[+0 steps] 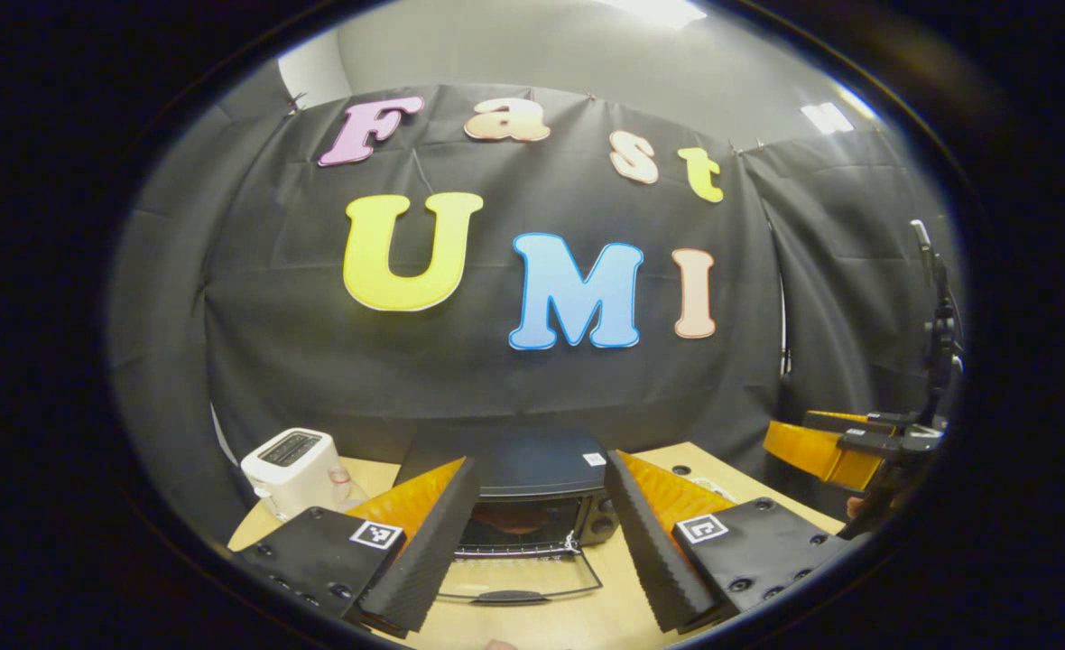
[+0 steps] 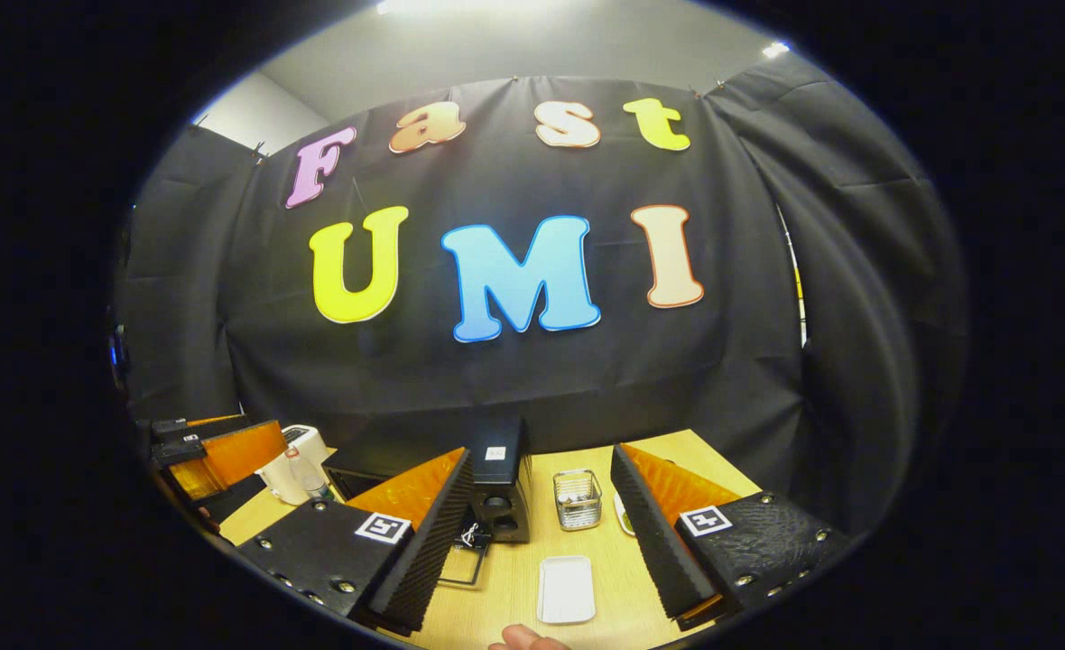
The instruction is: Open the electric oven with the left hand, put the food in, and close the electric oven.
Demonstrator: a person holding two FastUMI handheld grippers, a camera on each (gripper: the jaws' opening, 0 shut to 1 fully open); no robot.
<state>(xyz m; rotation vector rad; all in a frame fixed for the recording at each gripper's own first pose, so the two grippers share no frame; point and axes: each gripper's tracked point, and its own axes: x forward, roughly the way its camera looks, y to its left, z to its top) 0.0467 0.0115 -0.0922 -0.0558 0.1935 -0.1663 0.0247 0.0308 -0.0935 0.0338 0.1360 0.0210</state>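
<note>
Both tongs, left [image 1: 532, 533] and right [image 2: 541, 533], gape empty; oven door [image 1: 519, 578] lies open, stiff, hinged—lift by its handle [image 1: 505, 596].

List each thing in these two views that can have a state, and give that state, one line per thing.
Black electric oven: glass door folded down open, something reddish inside.
White rectangular tray: empty, flat on the wooden table.
Small wire basket: upright.
Left gripper: open, empty.
Right gripper: open, empty.
</note>
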